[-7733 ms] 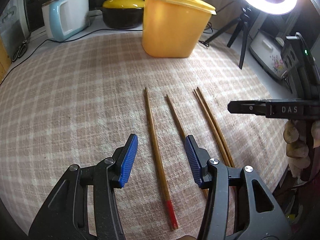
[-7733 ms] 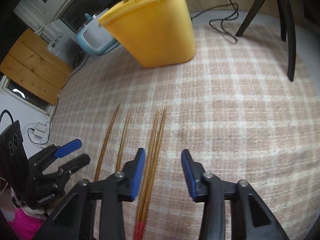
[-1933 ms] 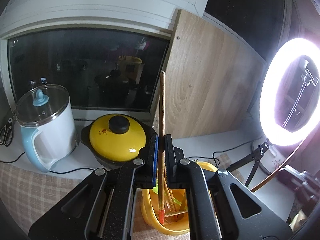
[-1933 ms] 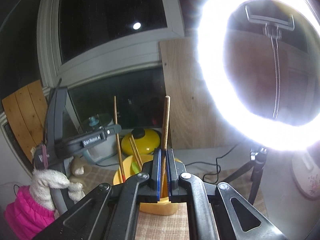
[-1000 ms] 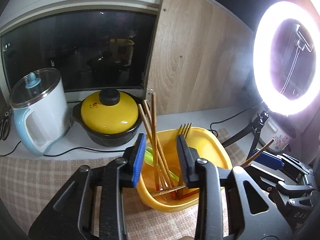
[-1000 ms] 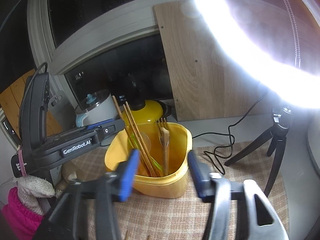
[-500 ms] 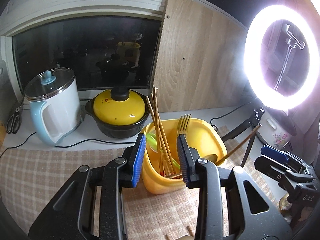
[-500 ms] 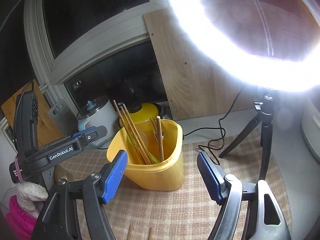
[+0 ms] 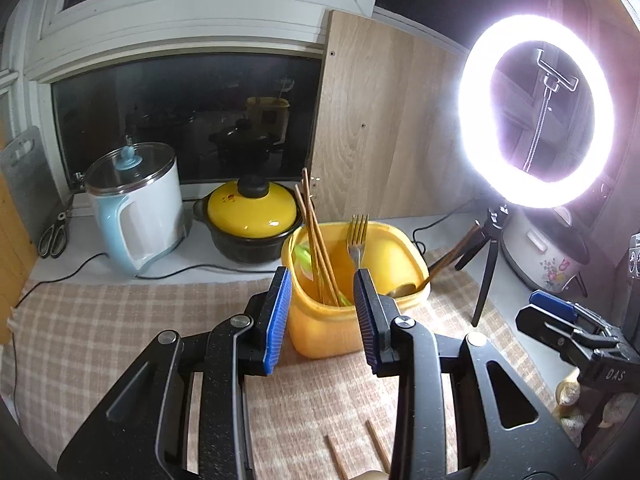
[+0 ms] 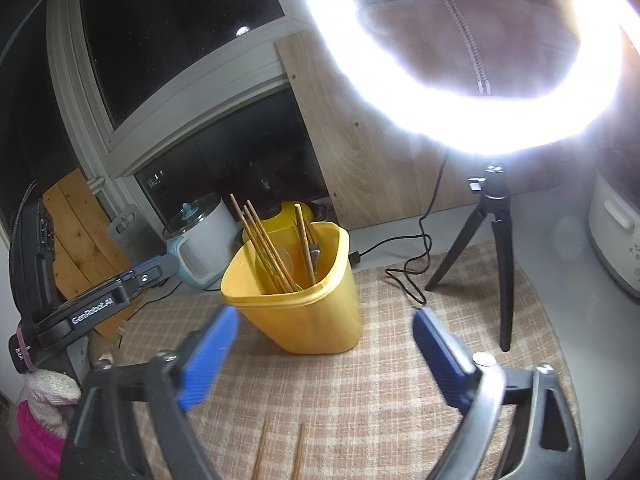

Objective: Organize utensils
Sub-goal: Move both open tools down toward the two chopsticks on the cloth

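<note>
Both grippers have drawn back from the yellow tub (image 9: 352, 312) since a second ago, and the chopstick each carried earlier now stands inside it. Seen from the left wrist, a beige checked cloth (image 9: 100, 320) of coarse weave covers the counter below a dark window, with a pale wooden board (image 9: 380, 128) leaning behind. The left gripper (image 9: 322, 318) hovers with its ribbed blue pads parted and nothing between them. The squarish plastic tub holds a bundle of wooden chopsticks (image 9: 316, 240), one metal fork (image 9: 357, 236) and a spoon whose handle leans out over the rim. Two more chopstick tips (image 9: 354, 446) lie on the cloth near the bottom edge. Behind stand one white kettle (image 9: 136, 208) with a glass lid, one yellow-lidded black pot (image 9: 252, 216), and one round ring light (image 9: 536, 112) on a tripod. From the right wrist, the same cloth and window show; the right gripper (image 10: 324, 356) has just been opening and its blurred jaws stand wide, empty. The tub (image 10: 304, 312) sits beyond them, four chopsticks (image 10: 264, 244) slanting left and one more upright. Two tips (image 10: 280, 456) lie on the cloth below.
</note>
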Tool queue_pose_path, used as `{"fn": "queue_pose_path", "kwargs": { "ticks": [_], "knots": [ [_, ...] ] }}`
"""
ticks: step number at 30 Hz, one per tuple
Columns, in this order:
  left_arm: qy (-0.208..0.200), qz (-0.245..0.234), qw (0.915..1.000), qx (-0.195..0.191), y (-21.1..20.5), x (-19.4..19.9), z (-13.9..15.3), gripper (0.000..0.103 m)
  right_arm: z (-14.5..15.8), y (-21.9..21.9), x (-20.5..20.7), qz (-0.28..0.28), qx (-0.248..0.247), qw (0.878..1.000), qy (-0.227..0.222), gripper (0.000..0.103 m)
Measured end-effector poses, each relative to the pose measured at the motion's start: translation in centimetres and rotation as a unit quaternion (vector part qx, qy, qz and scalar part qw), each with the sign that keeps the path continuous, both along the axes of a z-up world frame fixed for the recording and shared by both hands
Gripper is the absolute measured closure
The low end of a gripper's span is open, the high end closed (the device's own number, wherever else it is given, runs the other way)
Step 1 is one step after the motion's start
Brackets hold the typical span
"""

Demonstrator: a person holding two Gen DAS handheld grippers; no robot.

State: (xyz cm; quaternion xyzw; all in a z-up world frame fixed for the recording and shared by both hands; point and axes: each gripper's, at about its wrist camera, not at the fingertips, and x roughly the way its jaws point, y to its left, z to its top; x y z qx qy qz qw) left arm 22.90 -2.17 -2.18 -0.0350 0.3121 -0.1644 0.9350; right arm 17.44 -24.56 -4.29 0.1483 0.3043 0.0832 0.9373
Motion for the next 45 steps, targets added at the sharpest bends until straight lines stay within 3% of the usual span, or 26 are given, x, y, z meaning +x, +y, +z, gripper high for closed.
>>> {"fn": "queue_pose_path", "kwargs": {
  "ticks": [6, 9, 13, 27, 32, 34, 38, 40, 45],
  "knots": [
    [0.026, 0.009, 0.9996, 0.012, 0.2, -2.7, -1.4, 0.071, -1.1, -0.5, -0.9, 0.026, -0.002, 0.999, 0.024, 0.003],
    [0.047, 0.012, 0.9987, 0.011, 0.3, -4.2, -2.8, 0.06, -1.9, -0.4, -1.4, 0.05, -0.009, 0.998, 0.035, 0.001],
    [0.083, 0.014, 0.9963, 0.017, 0.2, -5.9, -5.1, 0.06, -3.0, 0.0, -1.4, 0.081, -0.016, 0.995, 0.062, 0.0],
    [0.204, 0.006, 0.9788, 0.017, -1.8, -11.8, -14.2, 0.06, -7.9, 1.5, -1.1, 0.127, -0.017, 0.979, 0.158, 0.001],
    [0.219, 0.002, 0.9757, 0.015, -2.4, -11.9, -15.2, 0.06, -9.7, 2.4, -0.4, 0.142, -0.012, 0.967, 0.21, 0.023],
    [0.223, 0.001, 0.9746, 0.015, -2.5, -11.8, -15.5, 0.068, -10.5, 2.7, 0.0, 0.155, 0.001, 0.961, 0.229, 0.038],
    [0.236, -0.001, 0.9717, 0.014, -2.6, -11.3, -16.5, 0.071, -11.7, 3.9, 0.1, 0.172, -0.006, 0.953, 0.25, 0.052],
    [0.242, -0.003, 0.9702, 0.017, -2.8, -11.1, -16.9, 0.076, -12.2, 4.7, 0.2, 0.181, -0.009, 0.949, 0.259, 0.064],
    [0.25, -0.004, 0.968, 0.024, -2.9, -10.8, -17.5, 0.077, -13.4, 6.0, 0.8, 0.191, 0.001, 0.938, 0.288, 0.072]
  ]
}}
